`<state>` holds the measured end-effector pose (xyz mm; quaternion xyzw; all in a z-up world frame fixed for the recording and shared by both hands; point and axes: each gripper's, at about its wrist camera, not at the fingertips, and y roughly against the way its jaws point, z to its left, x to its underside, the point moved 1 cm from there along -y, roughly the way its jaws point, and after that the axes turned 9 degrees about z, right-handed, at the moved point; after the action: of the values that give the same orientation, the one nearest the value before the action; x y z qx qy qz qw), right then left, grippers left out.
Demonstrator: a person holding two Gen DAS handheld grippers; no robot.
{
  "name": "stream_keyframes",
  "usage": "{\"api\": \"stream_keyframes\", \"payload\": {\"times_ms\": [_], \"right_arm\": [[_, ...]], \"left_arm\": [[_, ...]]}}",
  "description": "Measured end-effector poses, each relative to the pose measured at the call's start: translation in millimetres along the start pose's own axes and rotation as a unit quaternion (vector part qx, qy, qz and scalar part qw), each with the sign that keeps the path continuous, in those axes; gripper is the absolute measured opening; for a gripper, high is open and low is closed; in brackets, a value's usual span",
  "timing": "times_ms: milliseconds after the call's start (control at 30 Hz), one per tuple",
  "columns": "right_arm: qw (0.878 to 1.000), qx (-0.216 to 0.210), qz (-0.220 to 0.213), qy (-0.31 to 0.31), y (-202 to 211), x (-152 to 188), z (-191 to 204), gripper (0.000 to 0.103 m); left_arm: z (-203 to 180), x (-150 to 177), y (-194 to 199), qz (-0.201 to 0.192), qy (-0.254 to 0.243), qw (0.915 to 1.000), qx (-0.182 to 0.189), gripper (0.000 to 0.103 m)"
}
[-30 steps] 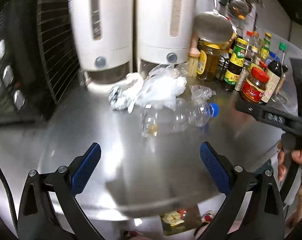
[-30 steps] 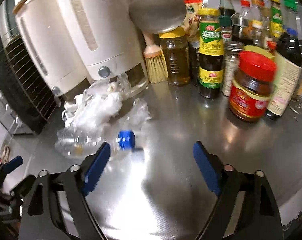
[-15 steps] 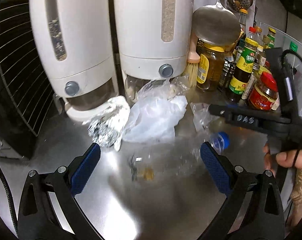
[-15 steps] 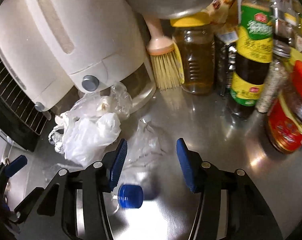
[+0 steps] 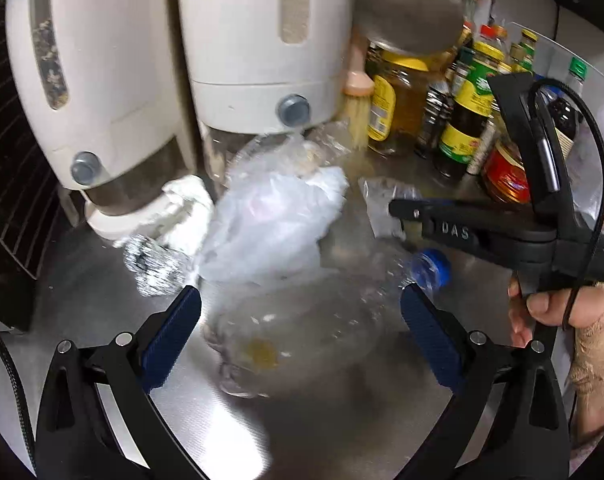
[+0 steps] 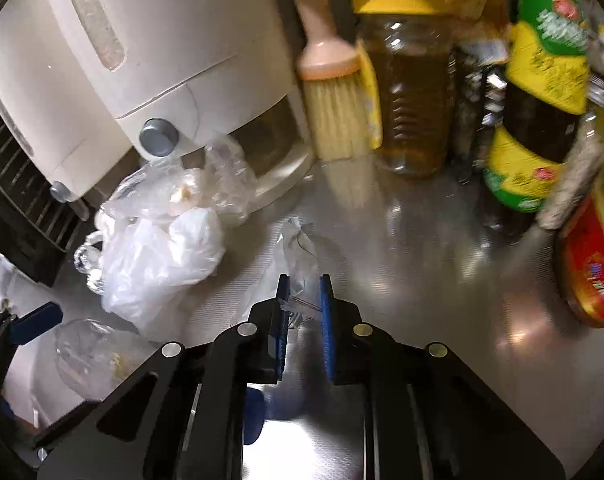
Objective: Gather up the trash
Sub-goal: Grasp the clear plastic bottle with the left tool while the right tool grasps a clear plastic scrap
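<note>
A crushed clear plastic bottle (image 5: 302, 328) with a blue cap (image 5: 430, 268) lies on the steel counter between the pads of my open left gripper (image 5: 298, 324). Behind it lie a white plastic bag (image 5: 270, 228), a ball of foil (image 5: 154, 264) and crumpled paper (image 5: 186, 200). My right gripper (image 6: 304, 304) has closed on a small clear plastic wrapper (image 6: 294, 252); it shows from the side in the left wrist view (image 5: 398, 210). The bag (image 6: 158, 260) and bottle (image 6: 90, 356) lie to its left.
Two white grain dispensers (image 5: 254, 40) stand at the back. A brush (image 6: 334, 96), oil jar (image 6: 414, 100), sauce bottles (image 6: 542, 92) and a red-labelled jar (image 6: 594, 276) crowd the right. A black wire rack (image 5: 6, 160) stands at the left.
Both grippers moved forward toward the trash. The left one now straddles the bottle. The right jaws narrowed from wide open and closed on the clear wrapper.
</note>
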<state>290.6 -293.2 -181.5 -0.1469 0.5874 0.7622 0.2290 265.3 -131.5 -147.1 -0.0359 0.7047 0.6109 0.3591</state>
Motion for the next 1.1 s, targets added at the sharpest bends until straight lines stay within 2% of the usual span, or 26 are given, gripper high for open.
{"api": "stream_keyframes", "payload": {"times_ms": [433,667,733,833,967,1033,1100], "right_arm": [[0.999,0.034,-0.018,-0.015,37,21,-38,0.014],[0.998,0.049,-0.017,-0.027,47,33,-63,0.013],[0.998,0.057,-0.019,-0.030,45,31,-71,0.013],[0.998,0.052,-0.013,-0.027,37,27,-75,0.012],[0.999,0.035,-0.015,-0.010,30,20,-68,0.011],[1.000,0.028,-0.013,-0.004,26,16,-64,0.011],[1.000,0.027,-0.014,-0.002,24,12,-62,0.011]], "left_arm": [[-46,27,3,0.020,-0.044,0.9979,0.043,0.094],[-73,21,-8,0.016,-0.061,0.9971,0.043,0.094],[-80,20,-14,0.026,-0.068,0.9959,0.054,0.094],[-92,21,-20,0.029,-0.089,0.9945,0.046,0.094],[-97,16,-29,0.033,-0.086,0.9940,0.059,0.084],[-99,13,-34,0.036,-0.089,0.9938,0.055,0.074],[-100,14,-39,0.044,-0.093,0.9934,0.051,0.060]]}}
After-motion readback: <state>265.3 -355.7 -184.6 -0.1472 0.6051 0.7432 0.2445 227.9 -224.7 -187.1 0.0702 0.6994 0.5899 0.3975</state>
